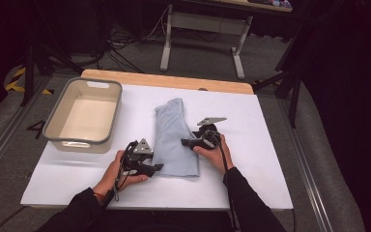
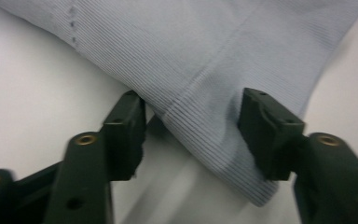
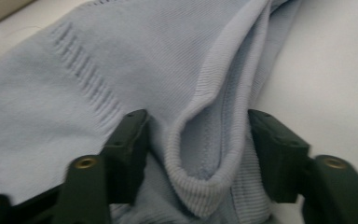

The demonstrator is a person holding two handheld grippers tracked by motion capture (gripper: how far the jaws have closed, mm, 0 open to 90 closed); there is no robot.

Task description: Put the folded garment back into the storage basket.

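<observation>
The pale blue garment (image 1: 174, 137) lay lengthwise toward the table's (image 1: 270, 159) far edge, its near corners between the wide jaws of the left gripper (image 1: 157, 167) and right gripper (image 1: 185, 142).

The folded pale blue ribbed knit garment (image 2: 205, 70) runs off the top edge of the left gripper view, and off the top and left edges of the right gripper view. The left gripper (image 2: 193, 135) is blurred along its lower jaw bases.
</observation>
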